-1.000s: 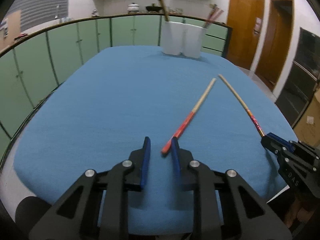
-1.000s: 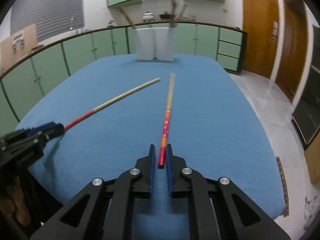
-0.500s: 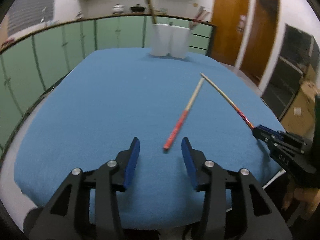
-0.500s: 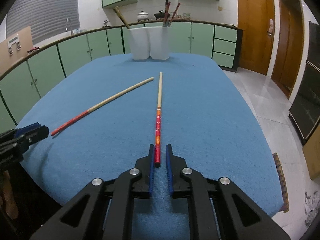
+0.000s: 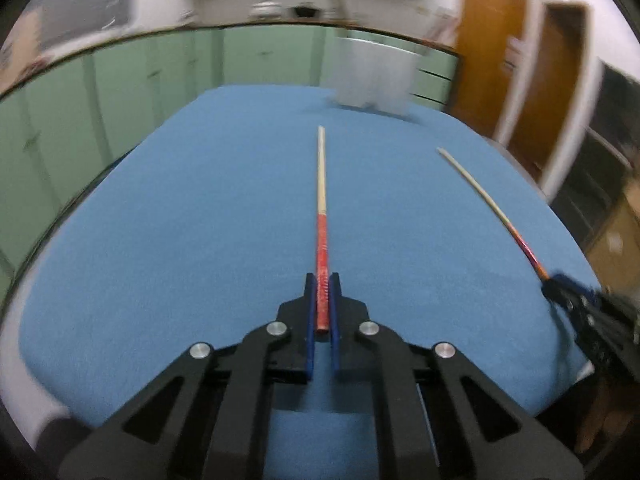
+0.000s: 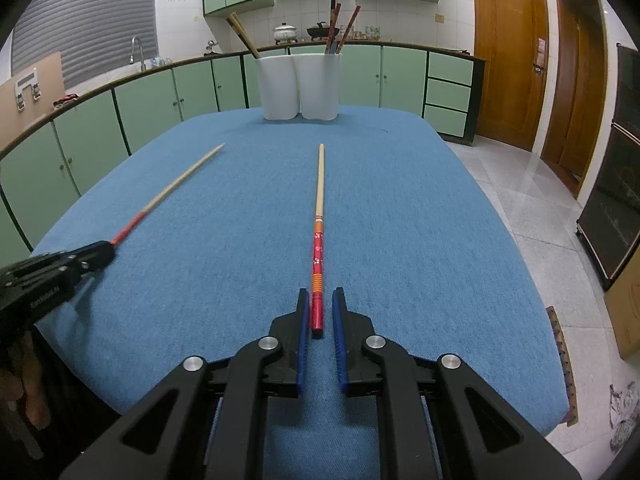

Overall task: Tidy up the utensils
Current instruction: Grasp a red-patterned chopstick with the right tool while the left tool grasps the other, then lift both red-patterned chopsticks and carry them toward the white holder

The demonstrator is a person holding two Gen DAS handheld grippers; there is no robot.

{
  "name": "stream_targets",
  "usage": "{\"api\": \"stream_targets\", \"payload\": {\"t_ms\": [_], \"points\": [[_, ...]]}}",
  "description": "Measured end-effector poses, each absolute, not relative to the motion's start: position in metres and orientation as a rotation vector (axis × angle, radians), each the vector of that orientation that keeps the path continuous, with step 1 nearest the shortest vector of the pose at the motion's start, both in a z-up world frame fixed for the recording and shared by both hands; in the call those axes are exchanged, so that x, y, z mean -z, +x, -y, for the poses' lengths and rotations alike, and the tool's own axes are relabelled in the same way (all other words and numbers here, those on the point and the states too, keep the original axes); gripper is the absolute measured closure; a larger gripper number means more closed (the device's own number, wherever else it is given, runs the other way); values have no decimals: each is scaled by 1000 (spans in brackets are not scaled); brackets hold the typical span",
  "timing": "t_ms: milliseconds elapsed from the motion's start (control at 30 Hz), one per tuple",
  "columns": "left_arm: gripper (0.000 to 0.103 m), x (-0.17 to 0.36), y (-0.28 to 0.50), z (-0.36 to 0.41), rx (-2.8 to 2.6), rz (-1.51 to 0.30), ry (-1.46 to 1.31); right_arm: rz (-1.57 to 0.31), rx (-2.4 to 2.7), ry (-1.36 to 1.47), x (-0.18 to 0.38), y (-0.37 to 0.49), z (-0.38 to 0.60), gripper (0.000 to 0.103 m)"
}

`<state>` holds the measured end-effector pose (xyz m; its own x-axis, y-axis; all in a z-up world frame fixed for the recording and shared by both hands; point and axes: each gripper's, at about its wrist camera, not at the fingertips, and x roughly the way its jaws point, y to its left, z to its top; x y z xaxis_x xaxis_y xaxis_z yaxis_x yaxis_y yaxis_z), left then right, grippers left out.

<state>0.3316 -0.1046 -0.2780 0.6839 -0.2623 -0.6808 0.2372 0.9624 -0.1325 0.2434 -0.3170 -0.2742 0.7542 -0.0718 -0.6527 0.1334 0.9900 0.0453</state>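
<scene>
A blue-covered counter fills the room's middle, with a white double holder standing at its far end, chopsticks poking out of it. The left gripper has its fingers pressed tight on the red end of one chopstick, which points straight ahead. The right gripper has fingers slightly apart around the red end of the other chopstick, not touching it on the right side; that stick lies on the cloth.
</scene>
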Motion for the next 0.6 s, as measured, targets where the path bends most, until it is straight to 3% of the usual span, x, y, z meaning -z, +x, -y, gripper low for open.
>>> {"api": "stream_targets", "payload": {"t_ms": [133, 233, 267, 300, 433, 467, 500, 600], "points": [[95, 276, 325, 110, 283, -770, -17, -706, 107, 81, 275, 240, 315, 89], [78, 275, 324, 110, 284, -771, 0, -703, 107, 69, 275, 235, 315, 86], [67, 275, 322, 109, 279, -769, 2, -702, 107, 68, 275, 234, 316, 86], [65, 275, 321, 108, 278, -764, 7, -701, 107, 69, 275, 234, 316, 86], [69, 277, 324, 109, 286, -755, 16, -705, 104, 68, 274, 235, 316, 89], [87, 277, 326, 108, 293, -758, 12, -708, 98, 69, 273, 236, 315, 94], [95, 276, 327, 107, 305, -765, 7, -711, 91, 66, 272, 237, 314, 97], [97, 271, 328, 102, 313, -777, -7, -704, 86, 87, 265, 232, 315, 97]]}}
